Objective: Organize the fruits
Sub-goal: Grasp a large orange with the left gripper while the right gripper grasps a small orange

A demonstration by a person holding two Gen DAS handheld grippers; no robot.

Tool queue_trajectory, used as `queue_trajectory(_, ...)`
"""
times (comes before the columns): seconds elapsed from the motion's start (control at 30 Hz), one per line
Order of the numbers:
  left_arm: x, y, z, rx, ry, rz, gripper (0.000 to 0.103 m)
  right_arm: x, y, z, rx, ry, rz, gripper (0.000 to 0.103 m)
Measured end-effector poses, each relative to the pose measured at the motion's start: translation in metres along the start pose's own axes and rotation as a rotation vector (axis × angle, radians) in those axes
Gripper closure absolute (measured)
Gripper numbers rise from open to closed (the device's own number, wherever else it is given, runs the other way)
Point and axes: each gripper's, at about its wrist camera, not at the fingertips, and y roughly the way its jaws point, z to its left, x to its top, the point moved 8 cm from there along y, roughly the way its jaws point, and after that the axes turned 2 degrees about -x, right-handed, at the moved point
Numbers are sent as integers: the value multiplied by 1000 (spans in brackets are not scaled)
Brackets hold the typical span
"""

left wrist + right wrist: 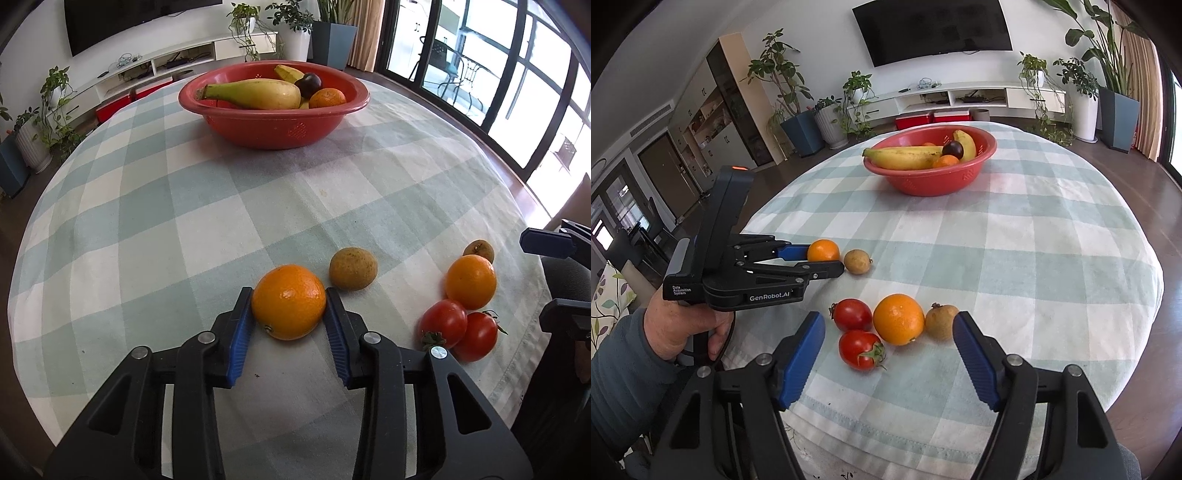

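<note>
Left wrist view: your left tongs (pixel 289 321) are closed on an orange (pixel 289 302) resting on the checked counter (pixel 147 229), both blue pads touching its sides. A brownish fruit (pixel 353 268) lies just beside it.

Right wrist view: your right tongs (pixel 888 360) stand wide and hold nothing. Two tomatoes (pixel 852 314), a second orange (pixel 898 319) and a small brown fruit (pixel 940 321) lie just ahead. Red bowl (pixel 938 181) of bananas sits well beyond.

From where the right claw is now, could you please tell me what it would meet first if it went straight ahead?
Probably the orange, which lies nearly centred ahead of the open right claw, with the nearer tomato just left of that line; depth is uncertain.
</note>
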Motion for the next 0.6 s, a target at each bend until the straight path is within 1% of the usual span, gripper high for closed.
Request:
queue_trajectory(0.13,-3,-3,1,-9,-10,-7,68,1,2,1,-13,-35,27,34)
queue_trajectory(0.27,-8,-11,3,-31,-41,-23,68,7,7,-4,-70,-158,86,36)
queue_trajectory(0.4,-14,-17,4,-64,-76,-44,68,14,12,-8,-91,-301,128,39)
queue_trajectory(0.5,-18,-17,4,-81,-89,-50,68,14,22,-8,-83,-396,182,41)
queue_trajectory(0.6,-19,-18,5,-97,-98,-61,68,11,31,-4,-49,-460,230,42)
